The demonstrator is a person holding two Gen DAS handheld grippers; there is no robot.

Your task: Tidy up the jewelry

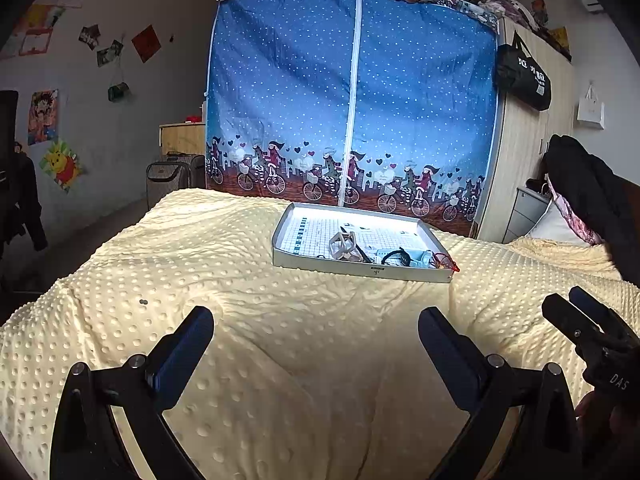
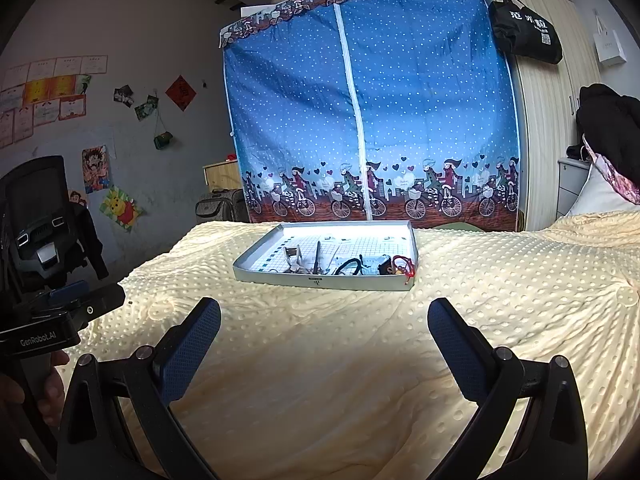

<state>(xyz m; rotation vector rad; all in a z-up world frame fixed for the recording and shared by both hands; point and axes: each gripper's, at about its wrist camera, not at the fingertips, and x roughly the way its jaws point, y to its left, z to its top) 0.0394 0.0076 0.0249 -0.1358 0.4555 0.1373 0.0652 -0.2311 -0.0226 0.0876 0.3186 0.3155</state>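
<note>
A shallow grey tray (image 1: pixel 320 264) (image 2: pixel 276 278) lies on the yellow dotted blanket (image 1: pixel 280 340) (image 2: pixel 340 360), its floor a white grid sheet. At its near edge lie a pale geometric frame stand (image 1: pixel 343 245) (image 2: pixel 293 255), a black bracelet (image 1: pixel 396 256) (image 2: pixel 347 265), a light blue box (image 1: pixel 420 258) (image 2: pixel 374 264) and a red cord piece (image 1: pixel 446 261) (image 2: pixel 402 264). My left gripper (image 1: pixel 316 320) is open and empty, well short of the tray. My right gripper (image 2: pixel 324 312) is open and empty too, also short of it.
A blue dotted fabric wardrobe (image 1: pixel 352 92) (image 2: pixel 372 112) stands behind the bed, a wooden wardrobe (image 1: pixel 524 148) to its right. Pillows and dark clothes (image 2: pixel 608 128) sit at the right. An office chair (image 2: pixel 38 208) stands at the left. A small dark speck (image 1: pixel 143 302) lies on the blanket.
</note>
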